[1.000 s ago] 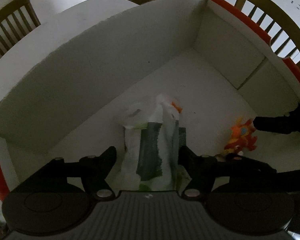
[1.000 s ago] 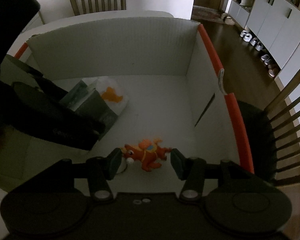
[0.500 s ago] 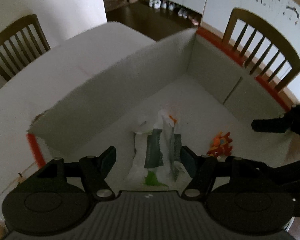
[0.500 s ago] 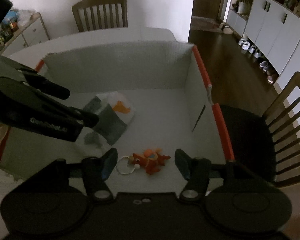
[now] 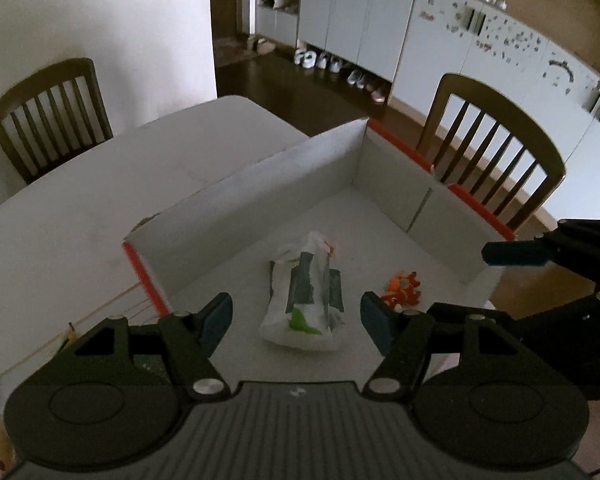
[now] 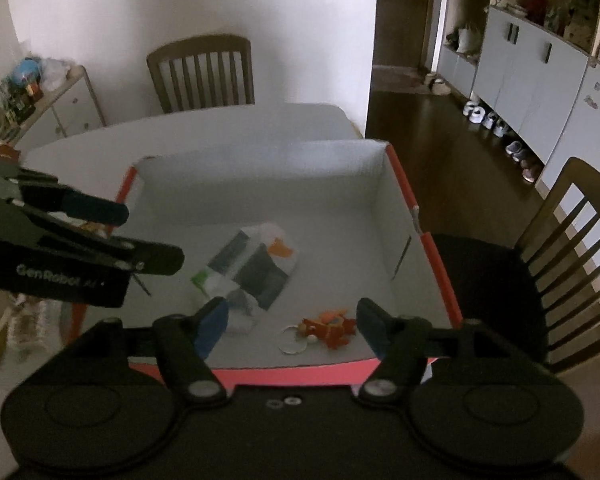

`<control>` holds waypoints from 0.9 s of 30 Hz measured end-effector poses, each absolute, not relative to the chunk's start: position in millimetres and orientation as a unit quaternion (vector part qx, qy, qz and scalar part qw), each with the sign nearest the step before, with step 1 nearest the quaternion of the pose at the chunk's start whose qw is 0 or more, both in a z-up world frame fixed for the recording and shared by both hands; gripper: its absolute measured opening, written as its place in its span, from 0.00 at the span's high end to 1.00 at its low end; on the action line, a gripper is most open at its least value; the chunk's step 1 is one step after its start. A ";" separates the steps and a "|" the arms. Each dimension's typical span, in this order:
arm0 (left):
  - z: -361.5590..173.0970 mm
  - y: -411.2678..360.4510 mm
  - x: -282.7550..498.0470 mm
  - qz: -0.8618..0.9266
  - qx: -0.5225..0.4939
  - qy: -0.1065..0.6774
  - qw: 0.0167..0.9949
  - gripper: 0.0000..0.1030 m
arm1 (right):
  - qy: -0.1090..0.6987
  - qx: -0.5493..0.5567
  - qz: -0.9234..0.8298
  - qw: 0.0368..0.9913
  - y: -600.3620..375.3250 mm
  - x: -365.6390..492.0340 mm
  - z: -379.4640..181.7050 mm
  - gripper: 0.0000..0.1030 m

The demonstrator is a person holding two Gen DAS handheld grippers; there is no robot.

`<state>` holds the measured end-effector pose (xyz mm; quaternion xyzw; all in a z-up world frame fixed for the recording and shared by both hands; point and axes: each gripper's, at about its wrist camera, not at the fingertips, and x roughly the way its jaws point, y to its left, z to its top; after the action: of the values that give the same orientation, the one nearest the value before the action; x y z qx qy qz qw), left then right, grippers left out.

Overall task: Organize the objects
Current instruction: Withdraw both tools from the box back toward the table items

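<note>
A white cardboard box [image 5: 260,200] [image 6: 260,176] with an orange-red rim stands on the white table [image 5: 80,208]. On its floor lie a white plastic packet [image 5: 304,300] [image 6: 252,268] with dark green print and a small orange toy [image 5: 402,288] [image 6: 330,326] on a key ring [image 6: 292,346]. My left gripper [image 5: 296,316] [image 6: 140,236] hovers high above the packet, open and holding nothing. My right gripper [image 6: 291,320] hangs above the toy at the box's near edge. Its jaws are opening with nothing gripped between them. One of its fingers [image 5: 516,252] shows at the right of the left wrist view.
Wooden chairs [image 5: 52,120] [image 5: 496,160] [image 6: 204,72] stand around the table. Pale cabinets [image 5: 360,16] with shoes [image 5: 320,60] on the dark floor line the far wall. A low cluttered cabinet [image 6: 52,100] stands at the left in the right wrist view.
Both grippers have risen and pulled back from inside the box, so more of the room shows. The right jaws have spread wider. Packet and toy stay on the box floor.
</note>
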<state>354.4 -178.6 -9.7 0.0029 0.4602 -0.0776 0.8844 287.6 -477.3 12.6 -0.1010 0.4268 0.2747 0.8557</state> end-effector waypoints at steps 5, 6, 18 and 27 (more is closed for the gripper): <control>-0.2 -159.2 331.7 -0.084 -0.012 0.446 0.891 0.32 | 0.412 -0.098 0.275 0.863 -469.7 263.5 23.2 0.25; 2.1 -153.9 325.2 -0.084 -0.016 0.442 0.893 0.29 | 0.409 -0.097 0.277 0.864 -468.4 258.2 25.1 0.23; 15.9 -93.1 253.1 -0.080 -0.033 0.409 0.908 0.17 | 0.374 -0.073 0.285 0.880 -429.0 189.6 39.2 0.02; 12.7 -39.5 200.9 -0.092 -0.077 0.398 0.910 0.03 | 0.373 -0.082 0.280 0.881 -390.5 149.5 35.8 0.02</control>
<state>200.9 -39.5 12.7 -0.0767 0.3978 -0.0924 0.9096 149.5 -390.5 35.8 -0.0823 0.3732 0.2801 0.8806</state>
